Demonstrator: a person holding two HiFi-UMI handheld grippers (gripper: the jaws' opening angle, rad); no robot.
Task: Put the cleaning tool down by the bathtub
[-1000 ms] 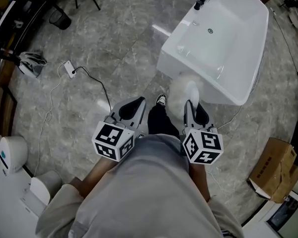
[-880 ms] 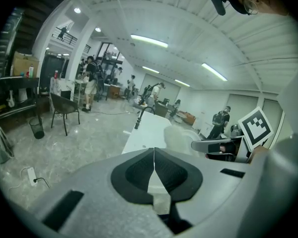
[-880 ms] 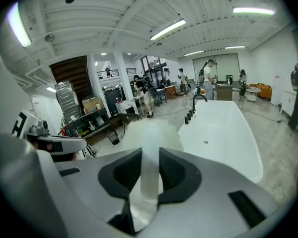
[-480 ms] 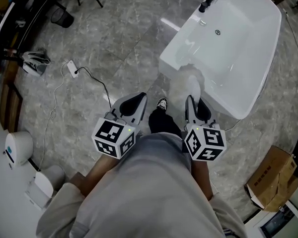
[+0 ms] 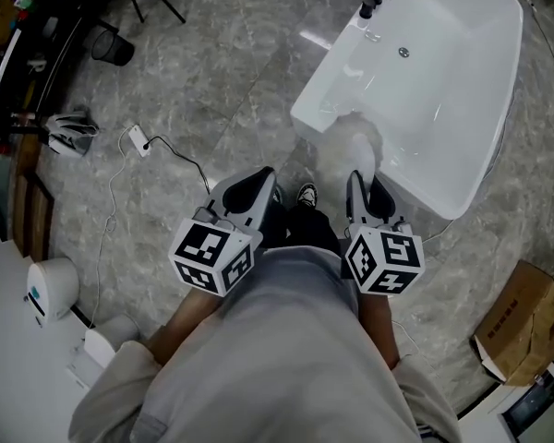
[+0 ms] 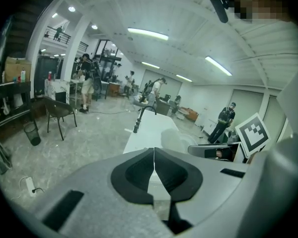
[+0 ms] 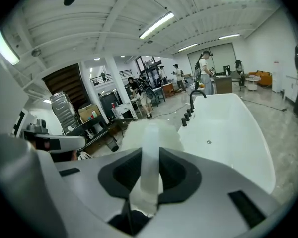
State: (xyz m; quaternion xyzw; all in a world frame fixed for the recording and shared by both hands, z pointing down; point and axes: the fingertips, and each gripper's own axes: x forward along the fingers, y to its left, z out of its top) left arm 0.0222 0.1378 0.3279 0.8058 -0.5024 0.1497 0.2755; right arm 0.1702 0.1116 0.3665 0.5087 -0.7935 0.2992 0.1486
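My right gripper (image 5: pixel 361 188) is shut on the clear handle (image 7: pixel 150 155) of the cleaning tool. The tool's white fluffy head (image 5: pixel 349 146) sticks out forward, over the near end of the white bathtub (image 5: pixel 448 90). In the right gripper view the fluffy head (image 7: pixel 139 132) sits just left of the bathtub (image 7: pixel 233 133) and its black taps (image 7: pixel 194 97). My left gripper (image 5: pixel 257 190) hangs beside it over the marble floor, jaws shut with nothing between them (image 6: pixel 153 175). The person's torso hides both hands.
A white power strip (image 5: pixel 139 140) with a black cable lies on the floor at left. A cardboard box (image 5: pixel 524 323) stands at right, and a black bin (image 5: pixel 112 44) and chair legs at the upper left. The person's shoe (image 5: pixel 305 194) is between the grippers. People stand far off.
Both grippers keep the same pose and grip. The head view has shifted a little, so the bathtub sits slightly higher and nearer the right gripper.
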